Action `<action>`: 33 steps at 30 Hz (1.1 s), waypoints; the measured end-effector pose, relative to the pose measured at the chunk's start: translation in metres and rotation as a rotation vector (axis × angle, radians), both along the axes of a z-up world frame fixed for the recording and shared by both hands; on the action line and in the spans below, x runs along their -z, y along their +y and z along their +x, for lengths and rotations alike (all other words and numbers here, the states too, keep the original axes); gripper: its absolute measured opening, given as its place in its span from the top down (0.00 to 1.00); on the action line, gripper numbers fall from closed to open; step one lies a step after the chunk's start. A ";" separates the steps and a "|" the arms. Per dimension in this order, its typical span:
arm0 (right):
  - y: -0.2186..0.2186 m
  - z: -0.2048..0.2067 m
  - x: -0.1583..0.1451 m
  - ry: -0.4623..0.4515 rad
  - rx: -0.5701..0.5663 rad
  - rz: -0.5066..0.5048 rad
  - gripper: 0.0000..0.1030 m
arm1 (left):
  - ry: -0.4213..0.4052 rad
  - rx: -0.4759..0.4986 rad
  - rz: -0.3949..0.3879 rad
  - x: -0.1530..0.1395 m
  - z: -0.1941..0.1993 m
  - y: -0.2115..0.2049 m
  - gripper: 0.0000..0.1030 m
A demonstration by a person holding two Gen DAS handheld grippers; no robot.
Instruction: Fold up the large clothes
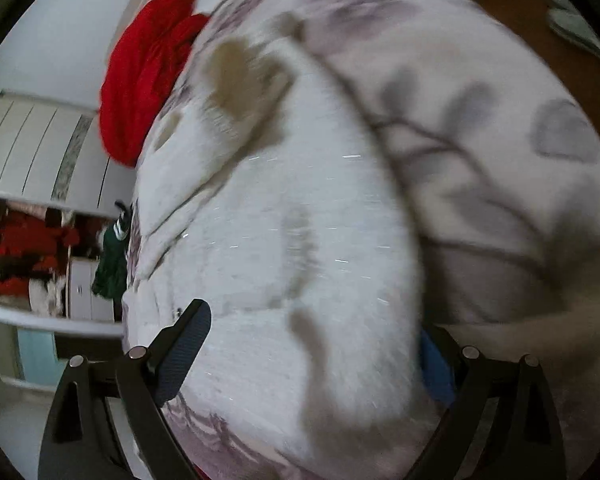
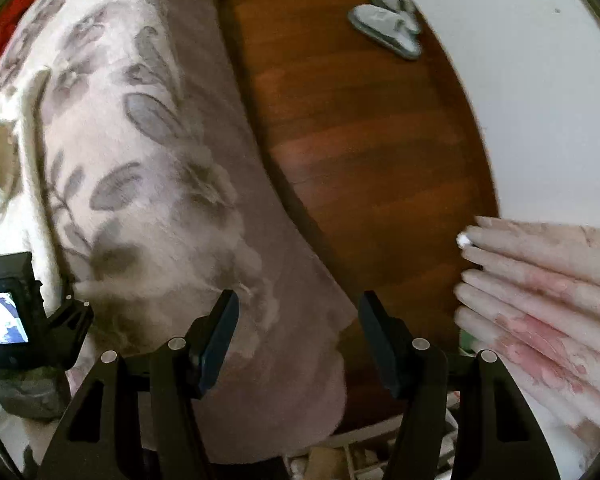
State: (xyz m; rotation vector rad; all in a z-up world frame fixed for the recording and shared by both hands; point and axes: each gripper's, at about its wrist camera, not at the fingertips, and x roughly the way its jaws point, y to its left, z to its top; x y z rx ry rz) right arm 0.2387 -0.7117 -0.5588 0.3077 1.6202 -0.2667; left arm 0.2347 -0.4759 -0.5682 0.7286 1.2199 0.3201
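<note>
A white fluffy garment with tan patches [image 1: 284, 240] lies on a bed with a grey-flowered cover [image 1: 480, 128]. My left gripper [image 1: 312, 344] is open, its jaws wide apart on either side of the garment's near end; the right finger is mostly hidden behind the cloth. In the right wrist view a strip of the garment [image 2: 0, 168] shows at the far left. My right gripper [image 2: 296, 336] is open and empty over the hanging edge of the bed cover [image 2: 148, 168], beside the wooden floor. The left gripper's camera body [image 2: 8, 312] shows at the lower left.
A red cloth [image 1: 144, 80] lies at the far end of the bed. A wardrobe with hanging clothes [image 1: 32, 256] stands at the left. Wooden floor [image 2: 360, 140] runs beside the bed, with a pair of pale slippers [image 2: 388, 24] on it. A folded pink-flowered curtain [image 2: 540, 300] hangs at the right.
</note>
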 end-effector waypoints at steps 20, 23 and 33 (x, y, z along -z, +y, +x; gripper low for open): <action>0.232 0.311 0.075 -0.086 -0.046 0.845 0.21 | -0.143 -0.216 -0.380 -0.089 0.011 0.135 0.90; 0.252 0.310 0.074 -0.078 0.032 0.831 0.68 | -0.145 -0.247 -0.459 -0.095 0.010 0.153 0.90; 0.418 0.318 -0.077 -0.202 -0.231 0.629 0.85 | -0.189 -0.446 -0.761 -0.149 -0.005 0.325 0.90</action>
